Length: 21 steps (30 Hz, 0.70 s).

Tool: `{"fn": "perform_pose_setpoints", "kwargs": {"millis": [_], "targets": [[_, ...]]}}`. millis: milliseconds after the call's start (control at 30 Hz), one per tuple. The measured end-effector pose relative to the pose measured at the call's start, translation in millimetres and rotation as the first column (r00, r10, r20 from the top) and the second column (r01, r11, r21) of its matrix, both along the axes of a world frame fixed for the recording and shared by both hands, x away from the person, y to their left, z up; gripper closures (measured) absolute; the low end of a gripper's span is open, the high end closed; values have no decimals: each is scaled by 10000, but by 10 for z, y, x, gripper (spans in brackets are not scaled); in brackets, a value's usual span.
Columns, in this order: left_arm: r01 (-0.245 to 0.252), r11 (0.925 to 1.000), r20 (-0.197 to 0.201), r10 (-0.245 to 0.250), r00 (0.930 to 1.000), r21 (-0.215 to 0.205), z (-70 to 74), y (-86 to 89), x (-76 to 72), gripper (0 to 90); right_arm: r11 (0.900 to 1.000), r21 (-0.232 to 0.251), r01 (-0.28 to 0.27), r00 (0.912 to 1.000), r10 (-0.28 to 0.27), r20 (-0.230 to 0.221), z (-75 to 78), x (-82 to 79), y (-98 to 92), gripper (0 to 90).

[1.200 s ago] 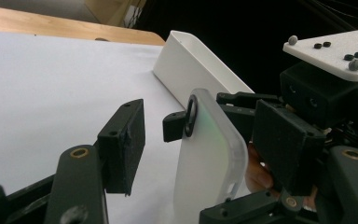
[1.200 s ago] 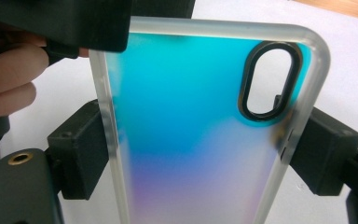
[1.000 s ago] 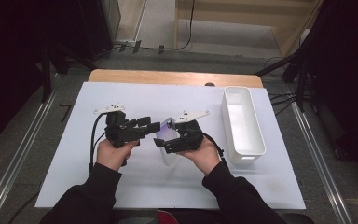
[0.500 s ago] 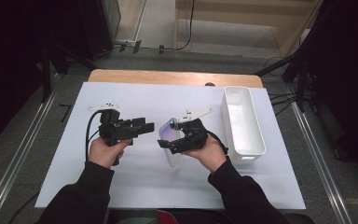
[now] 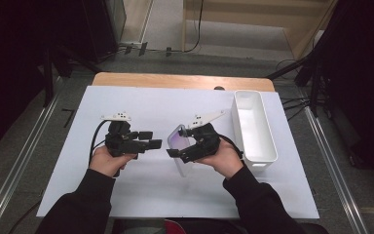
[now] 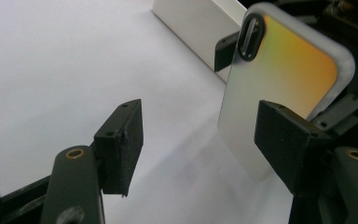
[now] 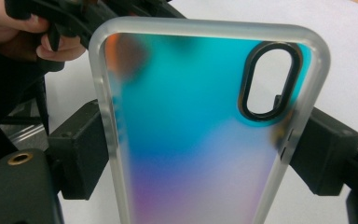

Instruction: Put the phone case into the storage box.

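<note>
White sheet point(image 5: 141, 185) spread over the wooden table point(image 5: 126, 80), covering all but a strip of bare wood along the far edge; white plastic bin point(image 5: 263, 146), long and narrow, standing at the sheet's right side with its open top up; dark sleeves and both hands coming in from the near edge, each hand wrapped around a black gripper; right gripper point(image 5: 177, 148) held beside the bin's near left wall and turned toward the middle of the sheet, jaws pinching a translucent phone case point(image 5: 177, 141) by its two long edges, seen up close in the right gripper view as a frosted-rimmed case point(image 7: 191, 140) shading from teal down to violet, clamped between the black pads point(image 7: 81, 149) and tilted off the sheet; black oval camera cutout point(image 7: 270, 81) near the case's upper corner; left gripper point(image 5: 156, 144) held level just left of the case, pointed at it, jaws spread wide with nothing between them; in the left gripper view, left pad point(image 6: 121, 144) out over bare white sheet, right pad point(image 6: 289, 144) in front of the case's lower edge point(image 6: 270, 93), touching or apart not clear from that angle, case catching orange and yellow light there; grey three-cornered plates riding on top of both grippers, black cable looping from the left one back toward the wrist.
</note>
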State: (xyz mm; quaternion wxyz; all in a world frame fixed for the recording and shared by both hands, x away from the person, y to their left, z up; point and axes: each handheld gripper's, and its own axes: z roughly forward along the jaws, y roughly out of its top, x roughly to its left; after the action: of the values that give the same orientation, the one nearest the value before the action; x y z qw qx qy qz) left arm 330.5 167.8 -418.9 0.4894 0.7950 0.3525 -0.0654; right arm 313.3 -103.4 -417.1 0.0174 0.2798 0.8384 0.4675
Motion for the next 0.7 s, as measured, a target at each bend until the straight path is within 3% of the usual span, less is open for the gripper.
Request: {"fn": "perform_pose_setpoints", "kwargs": {"millis": [133,333,433,700], "targets": [[132,9998,2,-132,9999,163,-48,30,-19,323,9999,-104,-44,10000,44,29,38,-9,-30,146],[233,9965,256,-254,9993,806,-118,53,-73,322,10000,-96,23,10000,-23,-40,79,-11,-78,146],[277,9958,255,-300,9992,867,-161,69,-100,322,10000,-68,63,10000,-63,-63,79,-10,-89,147],[420,9887,452,-489,9978,1438,-248,111,-194,322,10000,-80,54,10000,-54,-50,87,-11,-111,146]]}}
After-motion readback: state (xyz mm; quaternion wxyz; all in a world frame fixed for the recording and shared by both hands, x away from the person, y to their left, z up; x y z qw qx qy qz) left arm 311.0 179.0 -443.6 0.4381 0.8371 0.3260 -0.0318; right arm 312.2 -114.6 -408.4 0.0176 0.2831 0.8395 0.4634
